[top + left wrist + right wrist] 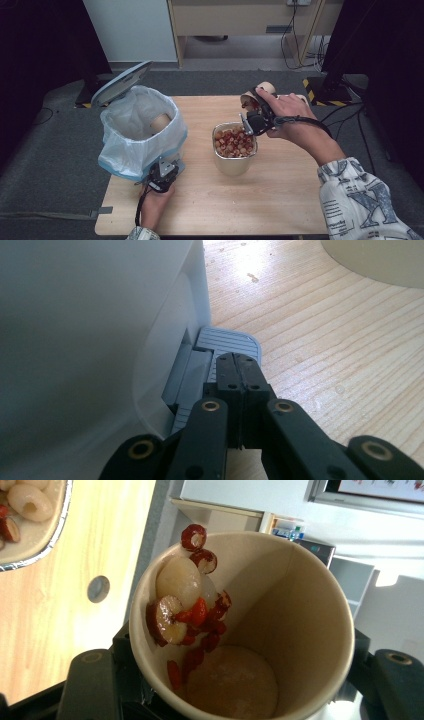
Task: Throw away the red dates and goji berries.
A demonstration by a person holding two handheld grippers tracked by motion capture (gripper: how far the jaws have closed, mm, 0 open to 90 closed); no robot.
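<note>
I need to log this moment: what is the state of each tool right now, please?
Left tool: closed, holding nothing, its tips on the pedal of the pedal bin.
Right tool: closed on a tilted paper cup.

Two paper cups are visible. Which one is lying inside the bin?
The empty paper cup lies inside the lined pedal bin. The other cup, with fruit pieces stuck inside, is held tilted by the right gripper above the metal container.

Paper cup (280,630) hides right gripper's jaws; bin (75,340) blurred, cropped.
</note>
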